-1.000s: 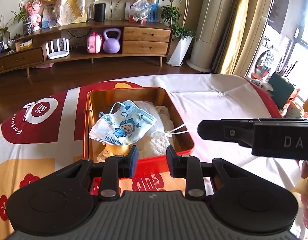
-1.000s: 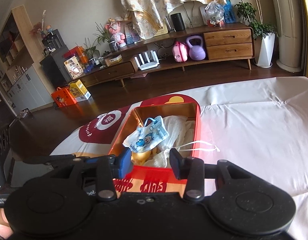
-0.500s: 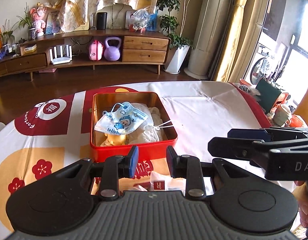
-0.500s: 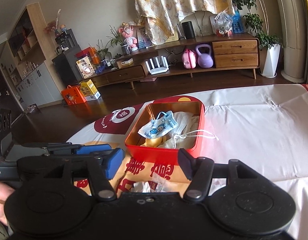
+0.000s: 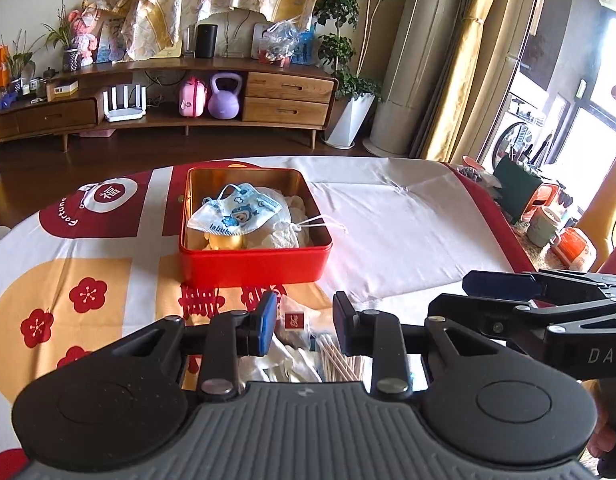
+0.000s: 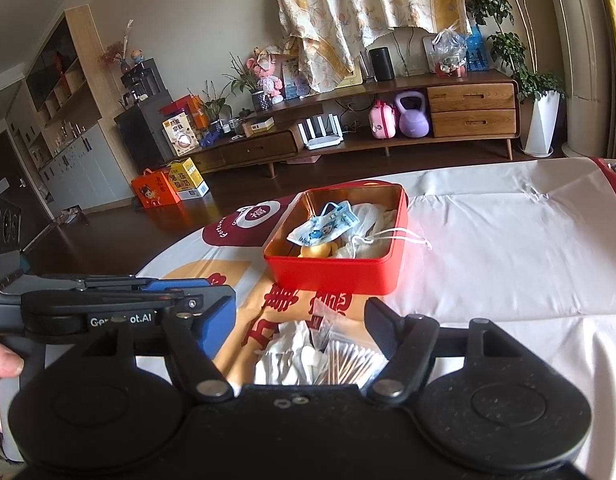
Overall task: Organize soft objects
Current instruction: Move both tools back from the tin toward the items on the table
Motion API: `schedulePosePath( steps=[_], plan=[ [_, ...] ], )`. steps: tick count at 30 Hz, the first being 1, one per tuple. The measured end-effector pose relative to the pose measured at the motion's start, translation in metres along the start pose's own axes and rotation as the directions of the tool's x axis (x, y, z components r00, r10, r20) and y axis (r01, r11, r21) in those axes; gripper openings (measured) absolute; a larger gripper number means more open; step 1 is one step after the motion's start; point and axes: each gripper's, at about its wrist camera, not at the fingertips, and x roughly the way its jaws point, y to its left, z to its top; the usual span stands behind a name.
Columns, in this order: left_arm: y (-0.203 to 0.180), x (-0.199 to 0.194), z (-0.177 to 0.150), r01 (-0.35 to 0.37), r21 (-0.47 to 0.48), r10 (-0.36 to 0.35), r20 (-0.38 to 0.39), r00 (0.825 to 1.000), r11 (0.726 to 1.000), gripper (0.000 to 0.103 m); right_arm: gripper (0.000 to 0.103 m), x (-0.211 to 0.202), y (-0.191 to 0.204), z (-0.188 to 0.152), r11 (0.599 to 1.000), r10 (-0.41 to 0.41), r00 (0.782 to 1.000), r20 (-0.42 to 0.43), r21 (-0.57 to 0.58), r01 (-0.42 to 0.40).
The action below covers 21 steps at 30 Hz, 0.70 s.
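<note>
Both hand-held grippers are open and hold nothing. The cotton swab packet (image 6: 347, 360) lies between the right hand-held gripper's (image 6: 300, 330) jaws; the red tin (image 6: 335, 272) sits at 12 o'clock.

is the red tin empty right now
No, the red tin holds a child's face mask lying on white cloth, with something yellow under it.

Tin (image 5: 254, 268) sits on bench (image 5: 407, 232), mid-surface. In tin: face mask (image 5: 236, 216) on top, over a drawstring pouch (image 5: 284, 236); pouch cord (image 5: 327, 224) trails over the tin's right rim. Before the tin, nearer the bench edge: packet of cotton swabs (image 6: 347, 364) beside crumpled wrappers (image 6: 288, 356). Behind bench, across the floor: sideboard (image 5: 288, 92) along the wall.
</note>
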Motion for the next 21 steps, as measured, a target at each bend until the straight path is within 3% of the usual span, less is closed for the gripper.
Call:
schedulePosePath(
  steps=[15, 17, 18, 19, 21],
  plan=[
    [-0.006, -0.008, -0.049, -0.018, -0.045, 0.017, -0.028, 0.999, 0.999, 0.030, 0.084, -0.016, 0.009, -0.047, 0.997, -0.041, 0.999, -0.003, -0.068, 0.040],
    [-0.005, -0.007, -0.055, -0.018, -0.052, 0.017, -0.030, 0.999, 0.998, 0.046, 0.085, -0.017, 0.010, -0.054, 0.996, -0.046, 0.999, -0.007, -0.083, 0.045],
    [-0.004, -0.007, -0.059, -0.019, -0.060, 0.017, -0.028, 0.999, 0.998, 0.066, 0.085, -0.016, 0.010, -0.057, 0.994, -0.051, 0.999, -0.010, -0.094, 0.050],
    [-0.003, -0.007, -0.062, -0.019, -0.068, 0.018, -0.026, 1.000, 0.998, 0.071, 0.085, -0.016, 0.011, -0.061, 0.993, -0.058, 0.998, -0.013, -0.105, 0.056],
    [-0.002, -0.004, -0.068, -0.015, -0.079, 0.012, -0.036, 0.999, 0.997, 0.071, 0.085, -0.016, 0.011, -0.067, 0.992, -0.064, 0.998, -0.019, -0.110, 0.062]
  ],
)
